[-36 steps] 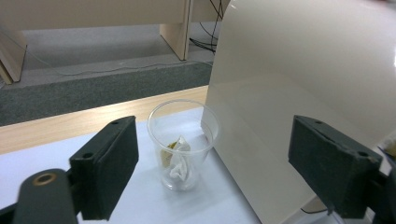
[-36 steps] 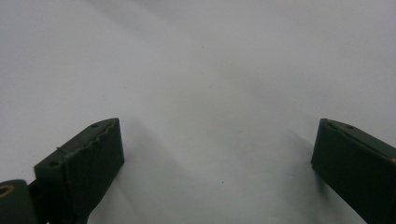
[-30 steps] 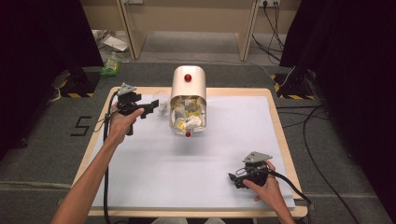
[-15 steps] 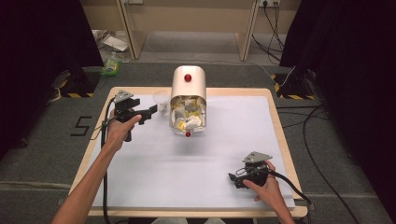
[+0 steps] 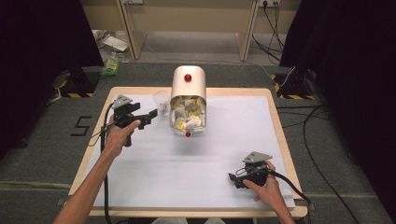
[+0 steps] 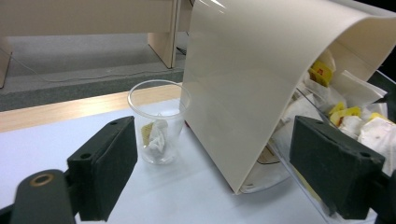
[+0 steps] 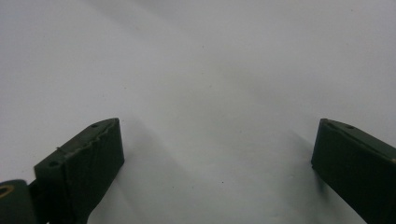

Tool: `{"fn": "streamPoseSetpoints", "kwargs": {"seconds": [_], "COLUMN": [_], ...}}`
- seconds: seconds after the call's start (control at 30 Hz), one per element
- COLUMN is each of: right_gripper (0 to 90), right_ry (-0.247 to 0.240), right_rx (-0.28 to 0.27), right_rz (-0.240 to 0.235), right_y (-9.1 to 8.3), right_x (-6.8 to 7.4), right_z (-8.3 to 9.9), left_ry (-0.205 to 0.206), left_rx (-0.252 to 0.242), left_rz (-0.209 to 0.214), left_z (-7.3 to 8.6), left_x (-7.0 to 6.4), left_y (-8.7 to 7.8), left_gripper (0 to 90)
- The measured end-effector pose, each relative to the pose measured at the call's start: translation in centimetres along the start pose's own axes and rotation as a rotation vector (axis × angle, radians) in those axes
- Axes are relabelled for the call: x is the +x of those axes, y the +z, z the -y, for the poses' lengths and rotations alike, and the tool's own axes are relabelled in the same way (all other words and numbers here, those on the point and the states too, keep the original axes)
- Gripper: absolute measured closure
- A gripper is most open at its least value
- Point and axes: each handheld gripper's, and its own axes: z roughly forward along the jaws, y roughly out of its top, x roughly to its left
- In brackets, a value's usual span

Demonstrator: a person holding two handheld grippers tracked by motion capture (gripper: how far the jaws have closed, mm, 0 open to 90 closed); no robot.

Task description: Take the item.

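1. One clear plastic cup (image 6: 159,122) stands upright on the white table cover (image 5: 224,158), just beside the left wall of the cream dispenser (image 5: 187,100); being nearest the left gripper, it is probably the thing in hand.
2. Inside the cup lies a crumpled white packet with a yellowish tag, likely a tea bag drawn from the dispenser.
3. The dispenser's clear front bin holds many similar white and yellow packets (image 5: 187,116).
4. The left gripper (image 5: 148,115) hovers near the cup, jaws spread wide and empty, aimed so that cup and dispenser both sit between them.
5. The right gripper (image 5: 232,179) rests low at the near right of the table, well apart, jaws wide and empty, seemingly parked.
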Motion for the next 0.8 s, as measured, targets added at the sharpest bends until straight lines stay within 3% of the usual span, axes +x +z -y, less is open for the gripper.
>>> {"fn": "streamPoseSetpoints", "kwargs": {"seconds": [0.3,0.8], "right_gripper": [3.0,3.0], "right_ry": [0.002,0.001], "right_rx": [0.001,-0.001], "right_rz": [0.000,0.000], "right_y": [0.0,0.0], "right_x": [0.0,0.0], "right_z": [0.0,0.0], "left_ry": [-0.001,-0.002], "left_rx": [-0.002,0.018], "left_rz": [0.006,0.003], "left_z": [0.6,3.4], "left_x": [-0.5,-0.5], "left_y": [-0.9,-2.2], "left_gripper": [14.7,14.7]}}
